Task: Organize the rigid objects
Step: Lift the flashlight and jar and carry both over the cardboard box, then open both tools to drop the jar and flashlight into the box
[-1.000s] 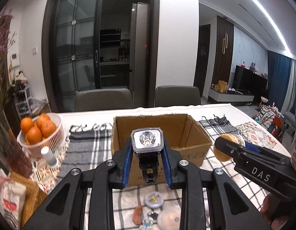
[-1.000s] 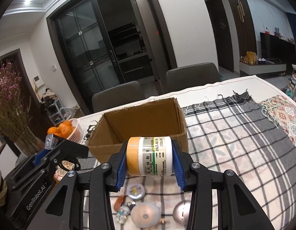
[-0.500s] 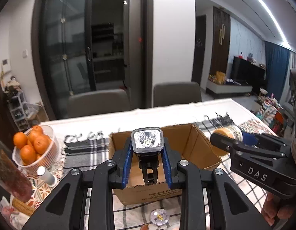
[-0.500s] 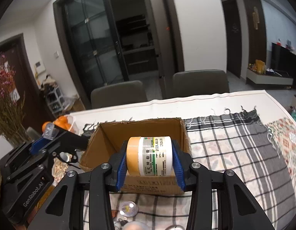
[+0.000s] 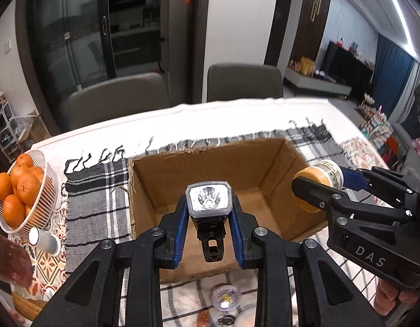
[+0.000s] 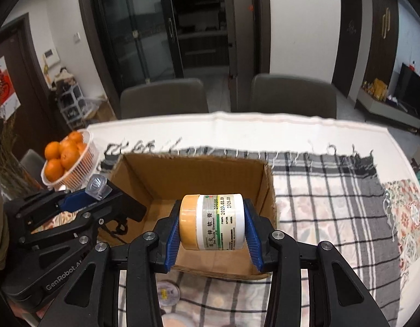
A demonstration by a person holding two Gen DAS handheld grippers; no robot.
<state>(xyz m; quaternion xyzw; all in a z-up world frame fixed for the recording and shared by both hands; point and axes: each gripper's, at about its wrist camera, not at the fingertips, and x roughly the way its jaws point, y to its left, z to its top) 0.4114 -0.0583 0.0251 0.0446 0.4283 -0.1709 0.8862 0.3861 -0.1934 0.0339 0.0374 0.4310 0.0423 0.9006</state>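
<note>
Closest in, down at 6 o'clock in both wrist views, a few small round tins and bits (image 5: 225, 297) lie loose on the checked cloth (image 6: 332, 196), so I'd guess they're next in line for sorting.

Just past that, the left gripper (image 5: 209, 218) is clamped on a small flashlight (image 5: 208, 200), lens facing away, and it's hanging over the near edge of the cardboard box (image 5: 144, 179). The right gripper (image 6: 212, 224) is squeezed on an ointment jar (image 6: 212, 224), held sideways by its orange lid and its base, which makes sense since those flat ends give the pads something to bite. From the left view it comes in around 3 o'clock, over the box's right wall.

Both are parked over the opening, so my read is they're about to be lowered and let go. The part of the box floor I can see looks bare; the near part is hidden behind the tools.

Further out at 9 o'clock, a white basket (image 5: 50, 174) holds oranges (image 5: 18, 188), well apart from the box. Two chairs (image 6: 291, 95) sit at 12.
</note>
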